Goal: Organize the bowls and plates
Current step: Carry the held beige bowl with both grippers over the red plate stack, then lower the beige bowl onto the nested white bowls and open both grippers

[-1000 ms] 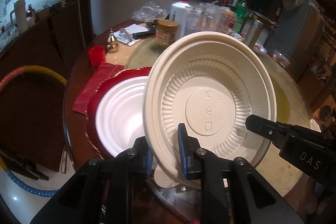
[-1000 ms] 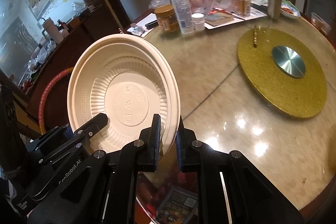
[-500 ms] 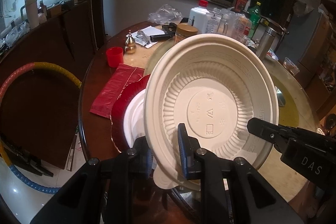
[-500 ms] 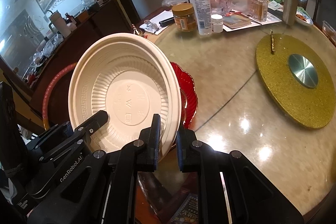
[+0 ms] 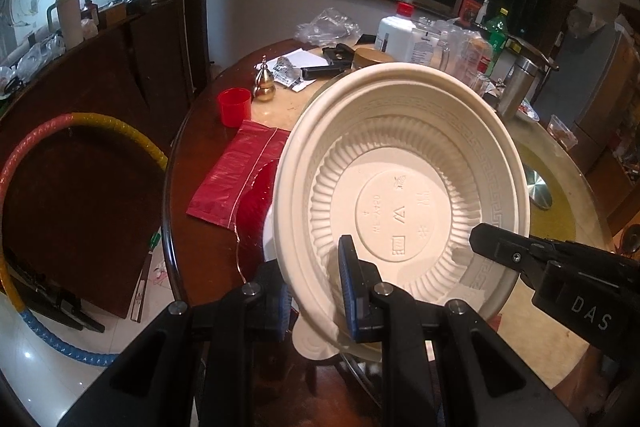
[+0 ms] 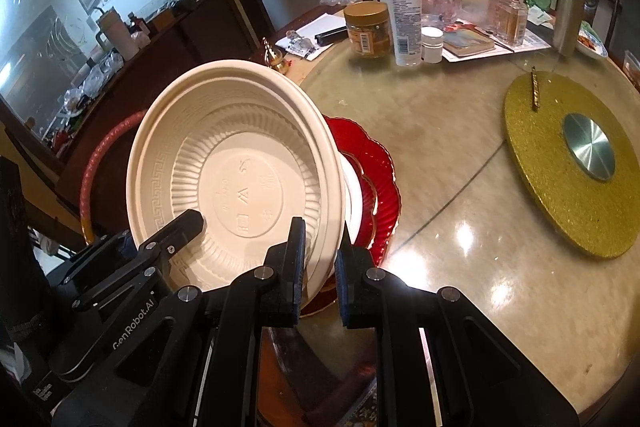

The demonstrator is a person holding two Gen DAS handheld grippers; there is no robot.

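A cream disposable bowl is held tilted on edge, its inside facing both cameras; it also shows in the right wrist view. My left gripper is shut on its lower left rim. My right gripper is shut on its lower right rim. Behind the bowl, a red scalloped plate lies on the table with a white bowl on it, mostly hidden. In the left wrist view the red plate shows only at its left edge.
A red packet, red cup and small gold gourd lie at the table's left. Jars, bottles and papers crowd the far side. A gold lazy Susan sits at right. A hoop leans beside the table.
Both grippers have lifted and pulled back with the cream bowl, still held by both. More of the red plate and white bowl shows behind it in the right wrist view.
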